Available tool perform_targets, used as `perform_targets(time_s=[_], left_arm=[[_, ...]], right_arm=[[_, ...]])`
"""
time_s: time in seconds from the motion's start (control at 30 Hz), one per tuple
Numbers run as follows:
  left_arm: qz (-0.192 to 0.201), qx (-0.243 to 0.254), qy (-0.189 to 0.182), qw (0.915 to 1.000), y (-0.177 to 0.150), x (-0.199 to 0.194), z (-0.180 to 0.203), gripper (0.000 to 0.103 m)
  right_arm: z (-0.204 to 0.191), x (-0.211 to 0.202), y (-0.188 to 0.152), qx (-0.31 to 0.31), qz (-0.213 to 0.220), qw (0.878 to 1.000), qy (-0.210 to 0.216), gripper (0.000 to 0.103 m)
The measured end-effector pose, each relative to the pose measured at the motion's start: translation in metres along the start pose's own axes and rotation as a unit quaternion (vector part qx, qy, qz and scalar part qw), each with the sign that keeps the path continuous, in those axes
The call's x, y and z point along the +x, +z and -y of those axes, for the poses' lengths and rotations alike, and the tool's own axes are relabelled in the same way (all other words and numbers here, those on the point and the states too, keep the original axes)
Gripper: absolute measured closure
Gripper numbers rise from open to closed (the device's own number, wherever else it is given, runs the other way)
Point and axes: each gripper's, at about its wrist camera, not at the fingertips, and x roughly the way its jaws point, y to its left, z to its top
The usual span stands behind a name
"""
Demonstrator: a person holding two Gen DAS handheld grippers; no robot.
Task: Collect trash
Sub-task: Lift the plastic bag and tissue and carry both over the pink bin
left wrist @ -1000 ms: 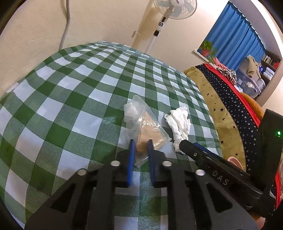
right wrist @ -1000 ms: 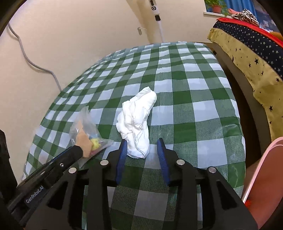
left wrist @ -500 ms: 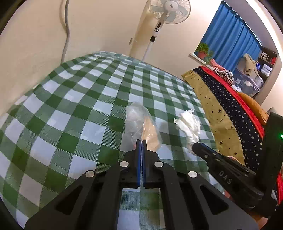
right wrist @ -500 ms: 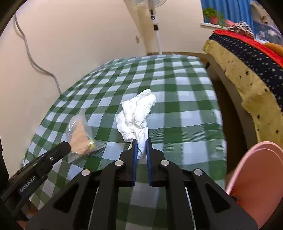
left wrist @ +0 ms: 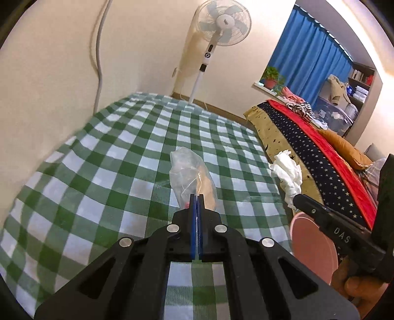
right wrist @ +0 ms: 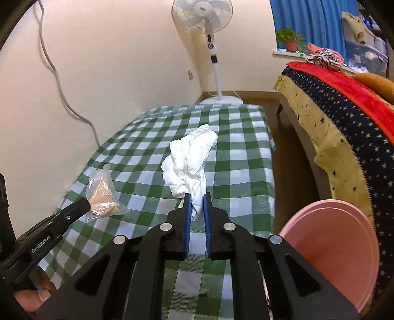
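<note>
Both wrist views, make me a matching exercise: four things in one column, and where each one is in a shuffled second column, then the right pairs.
1. plastic bag
2. crumpled tissue
3. pink bin
4. standing fan

A. on the floor past the table's far end
B. pinched in the left gripper
C. beside the table's right edge, below the tabletop
D. pinched in the right gripper

Pairs: 1-B, 2-D, 3-C, 4-A
</note>
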Motion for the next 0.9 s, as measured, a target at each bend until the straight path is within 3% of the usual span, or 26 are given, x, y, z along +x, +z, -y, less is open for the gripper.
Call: perform_targets(time_s=[0.43,0.9], left_arm=[[0.026,0.062,-0.018,0.9976,-0.008,-0.051,0.042,0.103],[0.037,0.097,-0.043,0.9937,-0.020,-0.071,0.081,0.103]], right_arm=[[0.008,-0.084,-0.007,0.001,0.029,1.000,-0.007,0.093],[0.056,-0.145,-0.027,0.009,0.052,0.997,-0.047,0.093]])
